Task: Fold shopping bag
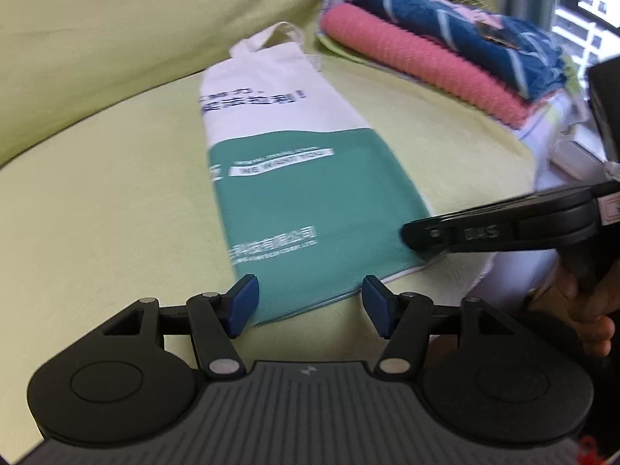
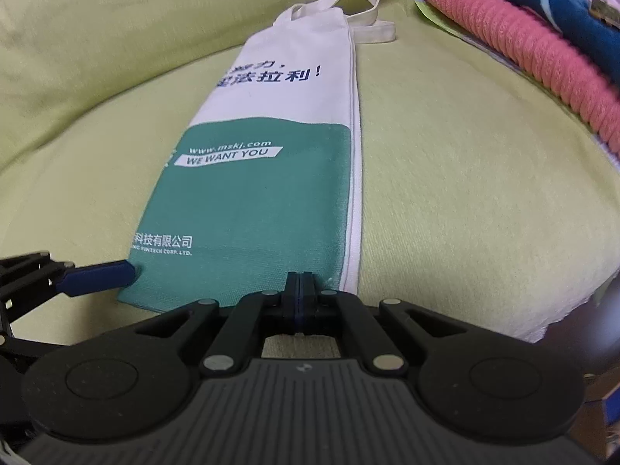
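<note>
Quickly: we see the shopping bag (image 2: 267,162) lying flat on the yellow-green bed cover (image 2: 484,213), already folded lengthwise into a narrow strip, green half near us, white half and handles (image 2: 360,7) far. Its long right edge shows stacked white layers. Our right gripper (image 2: 300,283) has its fingers pressed together, clamped on the bag's near bottom hem, close to the right corner. Our left gripper (image 1: 310,302) has its fingers apart, straddling the near left corner of the hem; blue pads (image 1: 244,306) are not pressing the cloth. In the left wrist view a hand (image 1: 589,310) grips the right tool's handle. Open cover lies left of the bag and to its right, up to the bed's rounded edge. Folded towels (image 1: 445,50), pink under blue, are stacked at far right, apart from the bag. Window (image 1: 589,4) behind them.
</note>
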A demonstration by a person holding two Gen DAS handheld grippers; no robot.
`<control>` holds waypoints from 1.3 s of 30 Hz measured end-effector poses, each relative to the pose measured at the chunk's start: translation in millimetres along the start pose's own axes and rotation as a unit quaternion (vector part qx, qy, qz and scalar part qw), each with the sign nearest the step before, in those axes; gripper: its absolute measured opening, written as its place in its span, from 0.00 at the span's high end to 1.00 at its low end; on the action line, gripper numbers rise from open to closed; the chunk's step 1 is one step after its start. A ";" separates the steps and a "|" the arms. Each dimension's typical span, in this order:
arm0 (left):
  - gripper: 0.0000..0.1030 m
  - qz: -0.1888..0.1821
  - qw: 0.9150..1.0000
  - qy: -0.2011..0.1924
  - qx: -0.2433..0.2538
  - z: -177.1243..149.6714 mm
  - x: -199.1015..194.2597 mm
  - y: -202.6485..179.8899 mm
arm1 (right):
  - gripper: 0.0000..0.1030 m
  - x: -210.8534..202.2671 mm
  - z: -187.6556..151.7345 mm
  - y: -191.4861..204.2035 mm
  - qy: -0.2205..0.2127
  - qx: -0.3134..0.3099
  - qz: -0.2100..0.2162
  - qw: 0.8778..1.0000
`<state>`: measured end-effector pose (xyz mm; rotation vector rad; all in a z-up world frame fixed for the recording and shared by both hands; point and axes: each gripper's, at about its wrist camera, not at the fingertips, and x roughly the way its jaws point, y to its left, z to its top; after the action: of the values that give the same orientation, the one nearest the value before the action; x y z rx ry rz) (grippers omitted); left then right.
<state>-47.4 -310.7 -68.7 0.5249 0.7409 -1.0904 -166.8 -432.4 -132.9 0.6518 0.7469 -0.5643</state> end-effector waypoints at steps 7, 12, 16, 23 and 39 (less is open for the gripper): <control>0.39 0.047 0.998 0.033 -0.022 13.7 -11.0 -7.6 | 1.00 -2.9 -17.0 -26.8 -0.043 0.052 0.070 0.995; 0.37 0.047 0.998 0.012 -0.043 26.8 -25.1 -8.9 | 0.85 -8.6 -12.1 -25.0 -0.037 0.044 0.091 0.994; 0.36 0.043 0.998 -0.009 -0.035 33.6 -30.4 -9.7 | 0.69 -39.7 -11.2 -13.1 -0.065 -0.002 0.089 0.994; 0.30 0.039 0.998 0.017 -0.039 20.2 -46.2 -5.0 | 0.67 -84.6 -40.9 -4.5 -0.108 -0.019 -0.006 0.994; 0.24 0.049 0.995 -0.017 -0.085 8.9 -69.2 31.7 | 0.56 -98.0 -31.9 39.5 -0.102 -0.117 -0.033 0.987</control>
<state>-34.2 -263.6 -9.7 0.3928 0.7628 -0.9347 -213.7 -360.7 -63.3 0.3472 0.6321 -0.5837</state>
